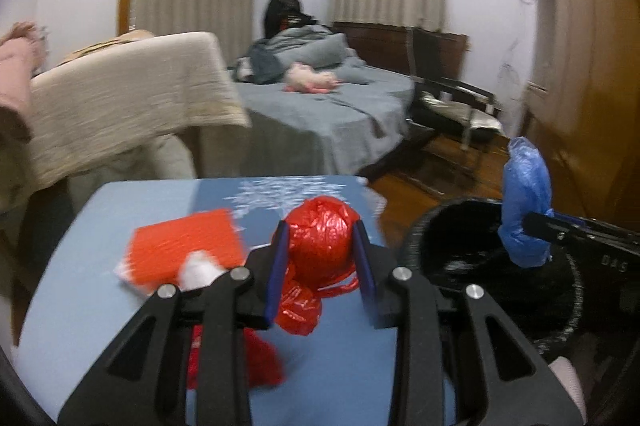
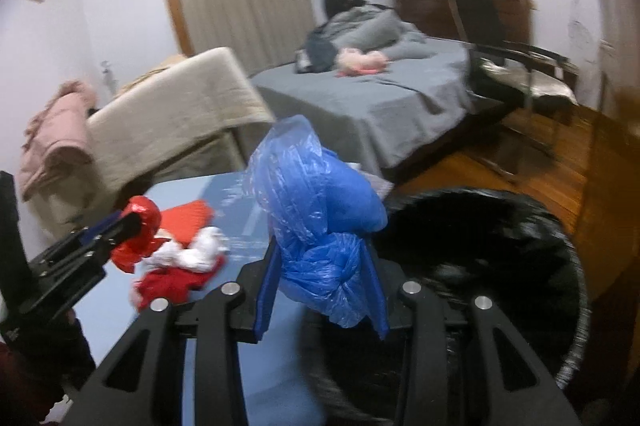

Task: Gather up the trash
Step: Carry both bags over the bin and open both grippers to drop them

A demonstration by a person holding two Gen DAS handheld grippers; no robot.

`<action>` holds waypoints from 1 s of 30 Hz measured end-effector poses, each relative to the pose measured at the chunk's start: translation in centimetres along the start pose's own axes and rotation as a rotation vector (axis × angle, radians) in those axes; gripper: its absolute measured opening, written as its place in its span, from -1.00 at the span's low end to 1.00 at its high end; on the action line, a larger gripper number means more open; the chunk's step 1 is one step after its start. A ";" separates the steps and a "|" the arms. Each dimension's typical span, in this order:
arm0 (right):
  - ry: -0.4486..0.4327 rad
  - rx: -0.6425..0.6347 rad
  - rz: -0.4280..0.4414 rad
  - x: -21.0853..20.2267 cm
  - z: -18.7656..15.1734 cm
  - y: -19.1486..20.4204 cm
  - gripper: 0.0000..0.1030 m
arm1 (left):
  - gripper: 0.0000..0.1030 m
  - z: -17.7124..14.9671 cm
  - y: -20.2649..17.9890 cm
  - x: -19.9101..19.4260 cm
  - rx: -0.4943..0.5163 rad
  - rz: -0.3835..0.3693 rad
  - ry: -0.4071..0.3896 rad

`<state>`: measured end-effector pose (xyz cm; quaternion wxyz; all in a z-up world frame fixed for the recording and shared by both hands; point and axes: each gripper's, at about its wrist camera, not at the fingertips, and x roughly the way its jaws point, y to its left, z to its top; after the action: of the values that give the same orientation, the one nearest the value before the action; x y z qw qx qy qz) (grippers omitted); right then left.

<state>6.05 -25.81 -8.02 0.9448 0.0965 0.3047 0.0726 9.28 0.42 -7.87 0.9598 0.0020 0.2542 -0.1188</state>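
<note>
Both claws grip bags: red (image 1: 322, 246), blue (image 2: 320, 226).

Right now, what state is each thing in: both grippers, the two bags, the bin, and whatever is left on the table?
left gripper: shut on the red bag
red bag: crumpled, held above the table
right gripper: shut on the blue bag
blue bag: knotted, held at the bin's rim
bin: open, black liner
orange packet: lying on the table
white tissue: crumpled, on the table

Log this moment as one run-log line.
left gripper: shut on red bag | right gripper: shut on blue bag | bin: black-lined, beside table | leftover: red and white scraps
</note>
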 end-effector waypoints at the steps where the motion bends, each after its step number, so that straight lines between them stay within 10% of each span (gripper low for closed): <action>1: 0.000 0.006 -0.022 -0.2 -0.1 -0.7 -0.25 | -0.41 0.1 -1.1 0.4 0.012 -0.021 0.001; 15: -0.002 0.085 -0.230 -1.6 -1.0 -10.3 -0.15 | -0.40 0.9 -12.2 6.7 0.061 -0.259 0.059; 20: -0.015 0.100 -0.310 -2.2 -1.1 -12.0 0.37 | 0.29 1.4 -14.2 7.9 0.049 -0.367 0.080; 25: -0.059 0.069 -0.366 -3.0 -1.1 -11.5 0.86 | 0.59 1.4 -12.7 7.0 0.061 -0.327 0.042; 30: -0.073 0.038 -0.332 -2.8 -0.8 -9.0 0.89 | 0.71 1.2 -9.3 5.6 0.082 -0.205 0.023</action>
<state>4.04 -35.01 -9.09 0.9522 0.0655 0.2833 -0.0937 12.44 -9.94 -9.02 0.9388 0.0165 0.2590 -0.2266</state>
